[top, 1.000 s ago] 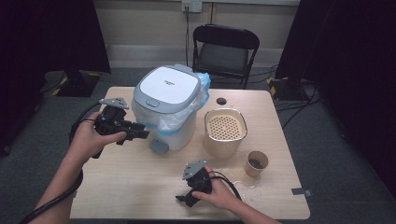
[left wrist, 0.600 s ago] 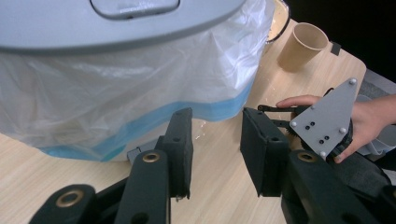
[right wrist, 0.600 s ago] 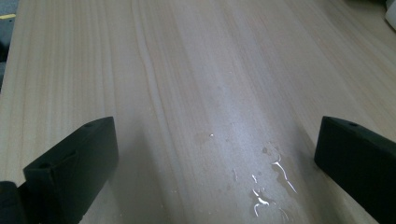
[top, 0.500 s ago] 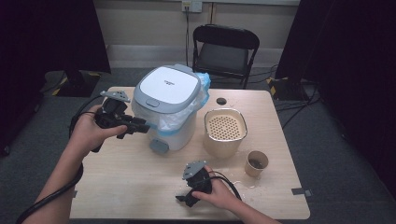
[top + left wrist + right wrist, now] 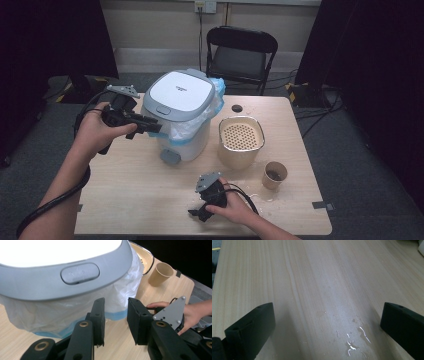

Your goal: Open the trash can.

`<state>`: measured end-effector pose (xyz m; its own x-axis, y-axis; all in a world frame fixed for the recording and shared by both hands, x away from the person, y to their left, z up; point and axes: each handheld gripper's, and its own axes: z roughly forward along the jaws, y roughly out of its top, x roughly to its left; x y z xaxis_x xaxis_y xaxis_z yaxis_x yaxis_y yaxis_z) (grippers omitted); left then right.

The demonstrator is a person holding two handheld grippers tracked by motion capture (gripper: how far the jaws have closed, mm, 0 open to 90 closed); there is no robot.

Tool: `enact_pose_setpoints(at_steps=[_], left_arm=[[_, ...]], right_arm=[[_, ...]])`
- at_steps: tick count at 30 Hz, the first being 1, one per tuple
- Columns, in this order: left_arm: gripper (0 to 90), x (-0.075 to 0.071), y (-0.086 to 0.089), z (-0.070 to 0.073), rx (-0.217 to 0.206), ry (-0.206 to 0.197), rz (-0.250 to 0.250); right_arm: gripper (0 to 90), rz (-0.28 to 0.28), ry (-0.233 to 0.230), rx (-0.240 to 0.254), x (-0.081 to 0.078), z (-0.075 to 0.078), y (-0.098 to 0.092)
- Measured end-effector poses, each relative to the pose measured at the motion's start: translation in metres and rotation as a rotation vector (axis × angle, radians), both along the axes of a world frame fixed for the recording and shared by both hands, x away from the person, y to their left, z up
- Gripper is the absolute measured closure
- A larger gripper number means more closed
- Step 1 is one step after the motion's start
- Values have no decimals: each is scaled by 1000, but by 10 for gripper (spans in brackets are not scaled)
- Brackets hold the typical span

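Lidded bin (image 5: 182,112) just beyond left gripper (image 5: 152,126), apart

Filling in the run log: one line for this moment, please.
left gripper: open, nothing between jaws, beside white lidded bin | right gripper: open, low over wooden table

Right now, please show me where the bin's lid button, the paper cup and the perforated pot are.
lid button (image 5: 80,273), left gripper view, its grey middle.
paper cup (image 5: 275,175), high view, its outer wall.
perforated pot (image 5: 241,153), high view, its front wall.
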<state>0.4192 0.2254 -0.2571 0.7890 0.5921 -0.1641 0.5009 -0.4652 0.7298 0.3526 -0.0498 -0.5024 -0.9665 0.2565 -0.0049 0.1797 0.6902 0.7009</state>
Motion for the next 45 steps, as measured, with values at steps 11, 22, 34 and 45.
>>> enact_pose_setpoints(at_steps=[11, 22, 34, 45], left_arm=[[684, 6, -5, 14, 18, -7, 10], [693, 13, -17, 23, 30, -11, 3], [723, 26, -27, 25, 52, -21, 28], [779, 38, -29, 16, 61, -20, 92]], right_arm=[[0, 3, -5, 1, 0, 0, 0], [0, 2, -4, 1, 0, 0, 0], [0, 3, -5, 2, 0, 0, 0], [0, 0, 0, -1, 0, 0, 0]])
